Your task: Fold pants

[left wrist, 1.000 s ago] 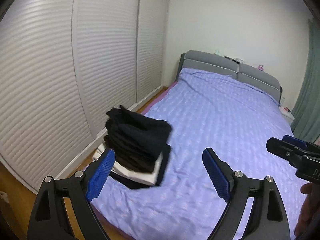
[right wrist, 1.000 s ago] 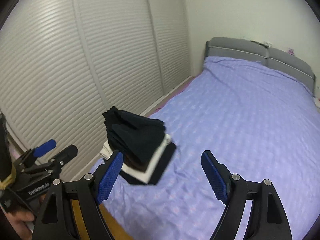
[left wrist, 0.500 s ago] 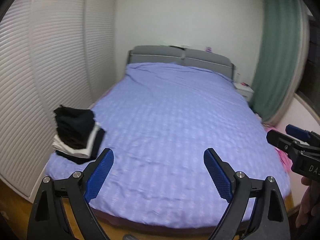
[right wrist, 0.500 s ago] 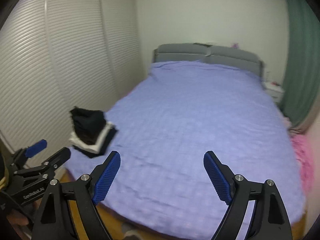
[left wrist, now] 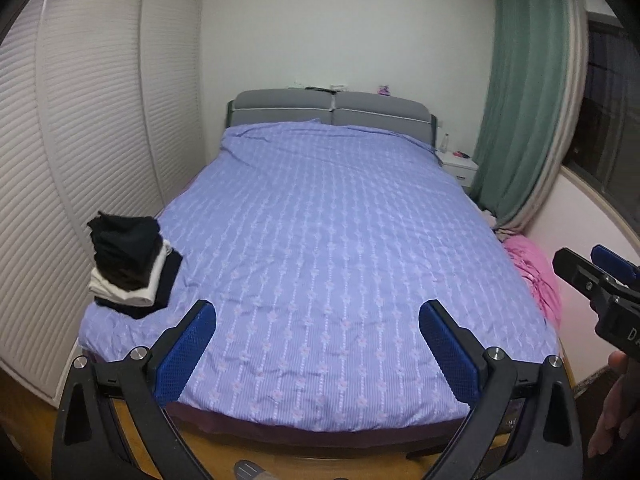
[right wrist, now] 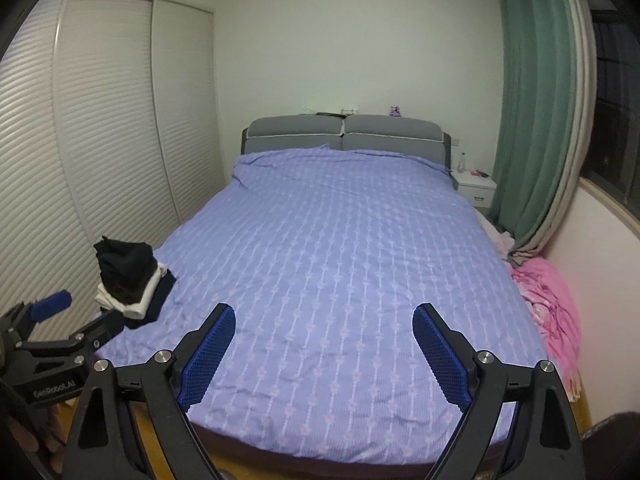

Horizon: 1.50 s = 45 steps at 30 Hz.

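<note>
A stack of folded clothes (left wrist: 132,266), black pieces over a white one, sits on the near left corner of the bed (left wrist: 328,248); the right wrist view shows the stack (right wrist: 130,284) too. My left gripper (left wrist: 318,326) hangs over the foot of the bed, its jaws opening with nothing between them. My right gripper (right wrist: 324,326) is beside it, jaws also opening and empty. Each gripper shows at the edge of the other's view: the right gripper (left wrist: 600,284), the left gripper (right wrist: 60,320). Both are well apart from the stack.
A purple patterned cover lies flat over the bed. White louvred wardrobe doors (left wrist: 80,160) line the left wall. A pink cloth heap (right wrist: 548,304) lies at the bed's right side, by a green curtain (right wrist: 532,120) and a white nightstand (right wrist: 476,188).
Both grippers have pulled back and swung right, away from the stack, which now looks small at the left. The whole bed has come into view. Both jaws stand slightly wider.
</note>
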### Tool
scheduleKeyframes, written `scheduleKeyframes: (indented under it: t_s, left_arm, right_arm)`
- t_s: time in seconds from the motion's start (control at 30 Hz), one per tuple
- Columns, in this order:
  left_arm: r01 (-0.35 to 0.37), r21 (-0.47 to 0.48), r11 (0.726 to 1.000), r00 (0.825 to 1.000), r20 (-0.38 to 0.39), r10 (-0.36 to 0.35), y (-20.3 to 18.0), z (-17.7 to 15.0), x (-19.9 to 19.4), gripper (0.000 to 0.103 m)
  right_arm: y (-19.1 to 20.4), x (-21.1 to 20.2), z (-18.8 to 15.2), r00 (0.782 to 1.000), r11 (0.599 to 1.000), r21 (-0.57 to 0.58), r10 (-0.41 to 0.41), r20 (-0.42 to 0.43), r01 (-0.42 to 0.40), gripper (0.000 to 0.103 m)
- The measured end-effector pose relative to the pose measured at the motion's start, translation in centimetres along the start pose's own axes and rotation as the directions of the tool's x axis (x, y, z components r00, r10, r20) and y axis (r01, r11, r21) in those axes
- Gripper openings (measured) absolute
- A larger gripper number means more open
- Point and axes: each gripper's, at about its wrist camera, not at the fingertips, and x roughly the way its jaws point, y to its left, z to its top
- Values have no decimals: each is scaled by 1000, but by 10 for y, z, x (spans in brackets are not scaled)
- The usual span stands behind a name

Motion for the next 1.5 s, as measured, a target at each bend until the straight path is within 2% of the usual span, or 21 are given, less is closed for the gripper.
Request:
scheduleKeyframes:
  t_s: [0.13, 0.37, 0.57, 0.9, 1.5]
  left_arm:
    - [11, 10, 1000, 1000, 5, -11, -3, -5, -6, 103]
    - [13, 36, 999, 1000, 11, -14, -8, -15, -20, 103]
    - [18, 50, 999, 1000, 18, -19, -14, -24, -30, 103]
    - [10, 72, 997, 999, 48, -14, -19, -30, -42, 103]
    - [14, 85, 996, 999, 41, -18, -26, -34, -43, 103]
  right_arm:
    - [-8, -10, -12, 1000, 999, 34, -24, 11, 23, 91]
    - [-18, -23, -37, 999, 996, 82, -40, -23, 42, 92]
    - [-24, -39, -51, 998, 991, 119, -66, -9, 67, 92]
    - [-26, -48, -56, 998, 990, 130, -62, 7, 60, 93]
    - [-27, -49, -59, 998, 989, 134, -57, -7, 58, 93]
